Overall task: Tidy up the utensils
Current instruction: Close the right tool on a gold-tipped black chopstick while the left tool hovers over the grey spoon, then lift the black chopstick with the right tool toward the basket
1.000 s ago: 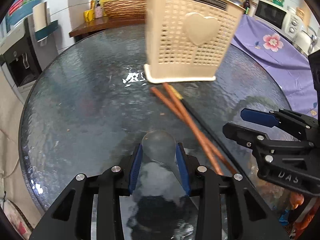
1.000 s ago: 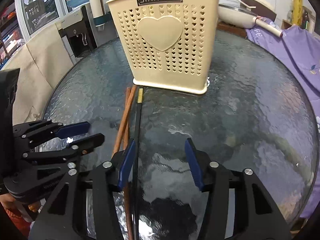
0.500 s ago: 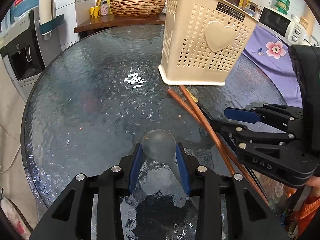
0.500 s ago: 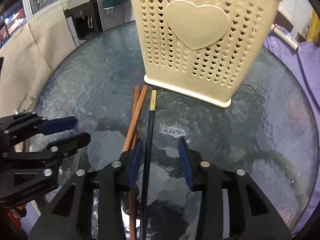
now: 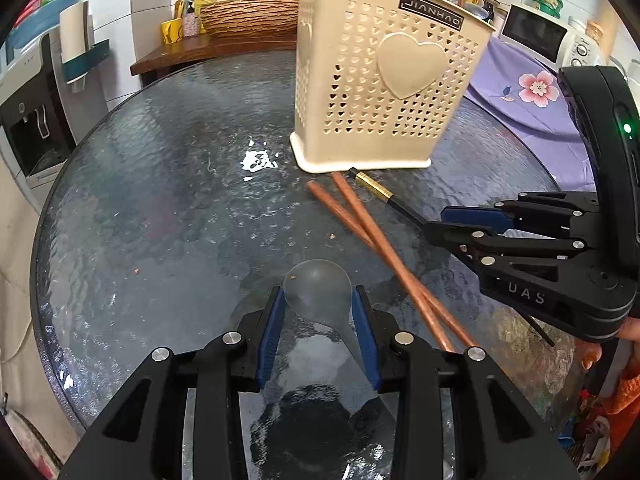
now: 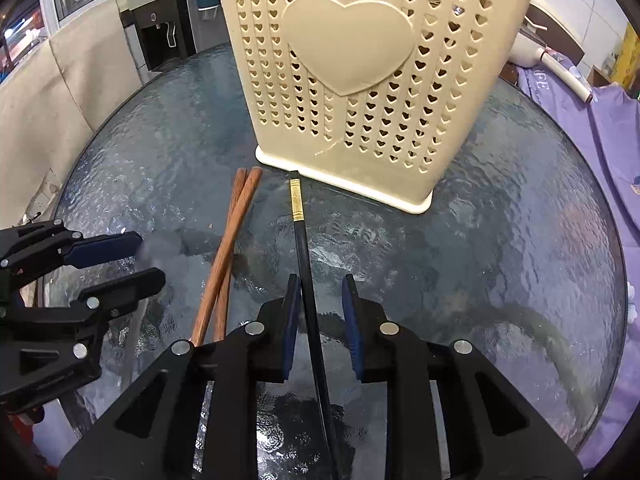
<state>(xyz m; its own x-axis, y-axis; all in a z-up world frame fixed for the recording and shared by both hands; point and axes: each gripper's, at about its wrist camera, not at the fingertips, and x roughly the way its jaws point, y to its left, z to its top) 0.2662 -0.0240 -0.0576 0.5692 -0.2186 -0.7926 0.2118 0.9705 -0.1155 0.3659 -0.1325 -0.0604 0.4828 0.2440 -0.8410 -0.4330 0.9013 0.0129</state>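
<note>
Over glass table (image 6: 500,240), right claw (image 6: 320,312) tilts down, closing astride black chopstick (image 6: 306,264).

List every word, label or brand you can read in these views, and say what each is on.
"JIANHAO": black label at the top of the cream utensil basket, clear in the left wrist view; cut off at the frame's edge in the right wrist view.
"UAS": white letters, as they read, on the body of the right gripper.
Purple cloth: a few pale letters, too blurred to read.
Bottles and boxes in the background: print too small to read.
</note>
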